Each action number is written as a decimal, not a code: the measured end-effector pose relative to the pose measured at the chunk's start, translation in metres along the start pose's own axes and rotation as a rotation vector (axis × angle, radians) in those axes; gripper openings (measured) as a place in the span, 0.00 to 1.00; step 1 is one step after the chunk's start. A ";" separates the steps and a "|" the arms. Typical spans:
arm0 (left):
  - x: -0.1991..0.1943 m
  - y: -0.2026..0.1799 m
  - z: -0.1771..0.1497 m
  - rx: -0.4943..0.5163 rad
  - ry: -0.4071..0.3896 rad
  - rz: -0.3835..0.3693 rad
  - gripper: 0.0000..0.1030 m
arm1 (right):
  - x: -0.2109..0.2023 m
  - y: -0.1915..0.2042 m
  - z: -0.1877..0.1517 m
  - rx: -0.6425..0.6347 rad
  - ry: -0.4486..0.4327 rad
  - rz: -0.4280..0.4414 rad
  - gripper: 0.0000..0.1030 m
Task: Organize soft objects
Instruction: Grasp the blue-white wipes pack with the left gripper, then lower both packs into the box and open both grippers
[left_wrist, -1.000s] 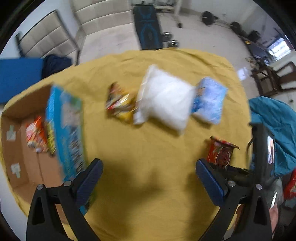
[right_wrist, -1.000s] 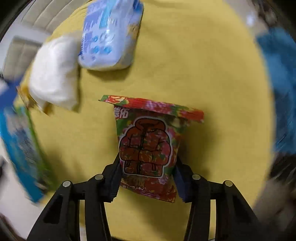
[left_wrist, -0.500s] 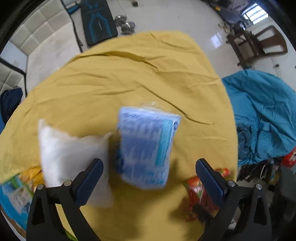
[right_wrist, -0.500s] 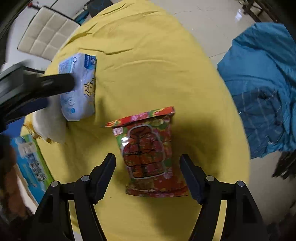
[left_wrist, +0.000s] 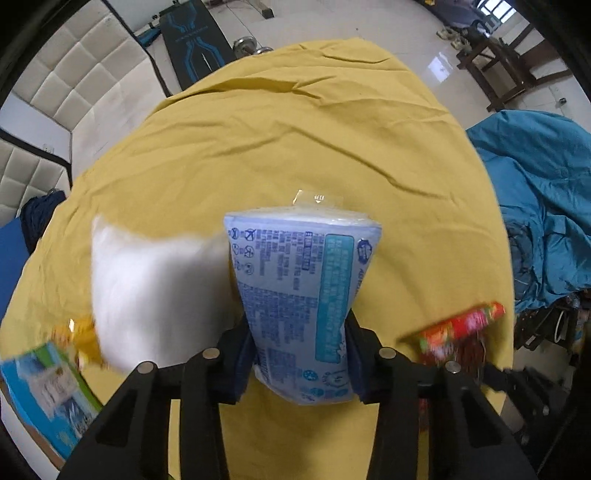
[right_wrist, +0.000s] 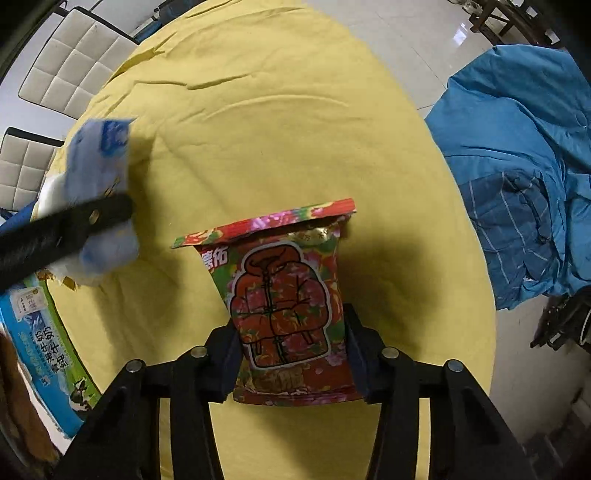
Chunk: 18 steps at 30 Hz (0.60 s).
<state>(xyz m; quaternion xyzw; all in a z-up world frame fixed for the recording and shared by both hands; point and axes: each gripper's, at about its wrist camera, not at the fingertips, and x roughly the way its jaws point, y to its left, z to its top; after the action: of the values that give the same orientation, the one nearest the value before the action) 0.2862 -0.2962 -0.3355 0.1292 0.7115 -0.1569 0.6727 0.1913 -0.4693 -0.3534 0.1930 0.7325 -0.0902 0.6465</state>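
Note:
My left gripper (left_wrist: 300, 360) is shut on a light blue tissue pack (left_wrist: 299, 295) and holds it over the yellow cloth (left_wrist: 295, 140). My right gripper (right_wrist: 291, 354) is shut on a red flowered snack bag (right_wrist: 284, 295) with a jacket drawing. That bag also shows blurred at the right of the left wrist view (left_wrist: 458, 332). The tissue pack and the left gripper show at the left of the right wrist view (right_wrist: 99, 162). A white soft bag (left_wrist: 147, 288) lies left of the tissue pack.
A blue-green carton (left_wrist: 48, 395) stands at the cardboard box at the lower left; it also shows in the right wrist view (right_wrist: 44, 350). A yellow snack bag (left_wrist: 81, 336) lies beside the white bag. A blue cloth heap (right_wrist: 517, 177) lies right of the table.
My left gripper swung right to the tissue pack and closed on it. My right gripper opened around the red snack bag half a second ago and is now shut on it again.

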 end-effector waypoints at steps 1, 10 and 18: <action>-0.004 0.000 -0.008 -0.005 -0.009 -0.004 0.38 | -0.003 0.001 -0.004 -0.003 -0.001 0.001 0.48; -0.027 0.018 -0.118 -0.075 -0.032 -0.036 0.38 | 0.006 0.024 -0.067 -0.095 0.062 -0.015 0.47; -0.002 0.051 -0.183 -0.182 0.029 -0.054 0.38 | 0.013 0.054 -0.105 -0.126 0.061 -0.040 0.47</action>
<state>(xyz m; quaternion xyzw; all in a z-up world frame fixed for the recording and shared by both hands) 0.1394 -0.1765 -0.3272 0.0506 0.7358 -0.1080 0.6666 0.1160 -0.3780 -0.3440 0.1402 0.7598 -0.0509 0.6328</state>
